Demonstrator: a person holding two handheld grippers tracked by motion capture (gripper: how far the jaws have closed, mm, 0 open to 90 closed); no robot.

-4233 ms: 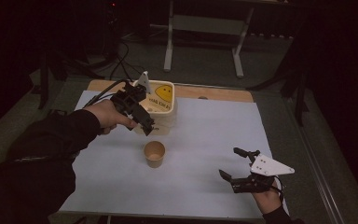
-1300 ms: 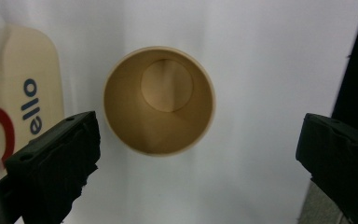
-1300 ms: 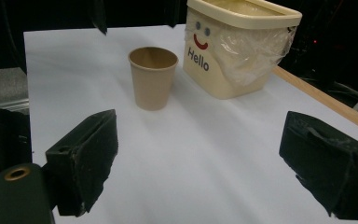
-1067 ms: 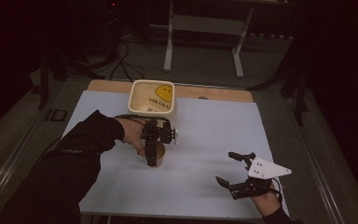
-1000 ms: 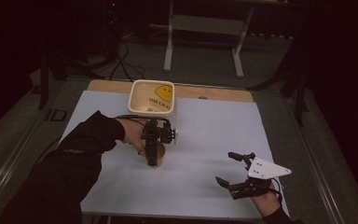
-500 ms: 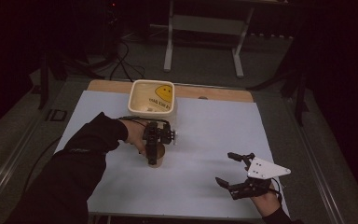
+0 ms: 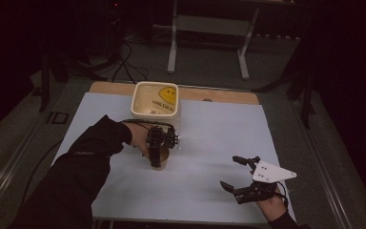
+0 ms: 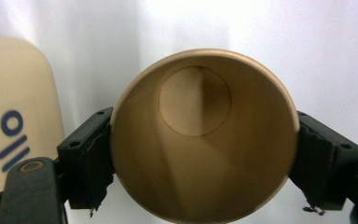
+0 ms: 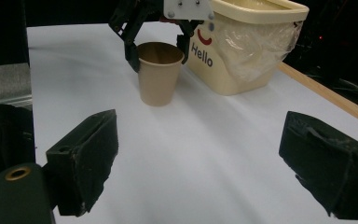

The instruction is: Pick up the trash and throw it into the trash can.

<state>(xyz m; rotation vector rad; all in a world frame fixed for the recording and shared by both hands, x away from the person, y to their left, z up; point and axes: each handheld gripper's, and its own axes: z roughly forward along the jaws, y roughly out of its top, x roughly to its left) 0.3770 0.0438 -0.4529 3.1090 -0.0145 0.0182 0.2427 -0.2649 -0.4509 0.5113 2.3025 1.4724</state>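
Jaws of left gripper (image 8: 200,154) just closed, clasping empty paper cup (image 8: 204,135); right gripper (image 9: 214,163) gapes.

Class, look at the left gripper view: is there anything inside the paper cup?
No, the paper cup is empty; its bare round bottom shows through the open rim.

"Hello" stands in dark blue beneath a red smile mark on the cream bin (image 9: 242,51).

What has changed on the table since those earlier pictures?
The left gripper came away from the cream tub, moved down to the paper cup, and its jaws have just been closing, now pressing the cup's rim from both sides. The cup, tub and open right gripper stayed where they were.
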